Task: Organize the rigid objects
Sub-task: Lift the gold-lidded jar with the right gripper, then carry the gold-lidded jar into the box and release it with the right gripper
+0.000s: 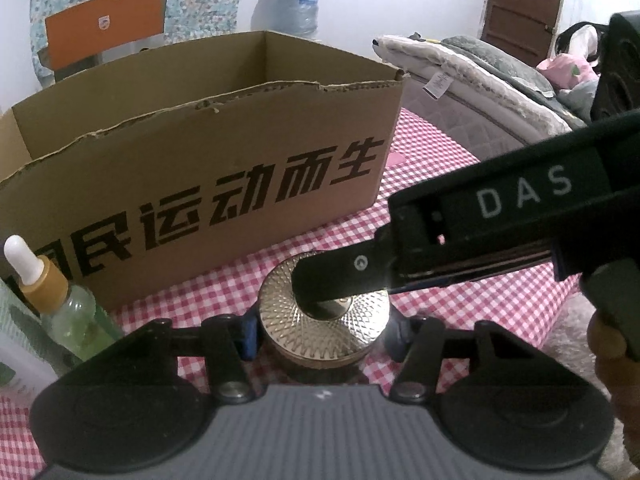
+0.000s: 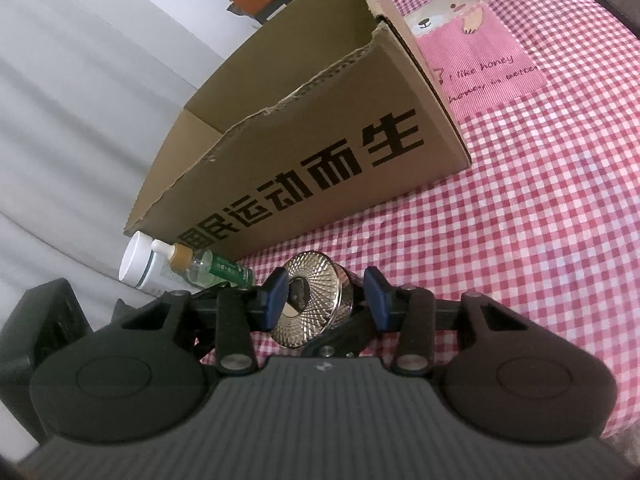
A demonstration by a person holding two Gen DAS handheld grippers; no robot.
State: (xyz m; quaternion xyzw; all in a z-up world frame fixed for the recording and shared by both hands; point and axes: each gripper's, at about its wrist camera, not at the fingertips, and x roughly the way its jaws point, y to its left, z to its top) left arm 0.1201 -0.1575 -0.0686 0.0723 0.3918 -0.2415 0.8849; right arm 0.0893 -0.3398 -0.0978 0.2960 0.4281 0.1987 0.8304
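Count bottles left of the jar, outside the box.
2: clear green dropper bottle with white-tipped tan cap, and a white plastic bottle behind it, both beside the cardboard box. Box interior is unseen.

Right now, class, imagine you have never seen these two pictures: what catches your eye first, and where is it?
The open cardboard box with bold black Chinese lettering fills the back of the red-checked cloth. In front of it stands a jar with a shiny gold patterned lid, flanked by the left gripper, while the right gripper reaches over its top. A dropper bottle stands at far left.
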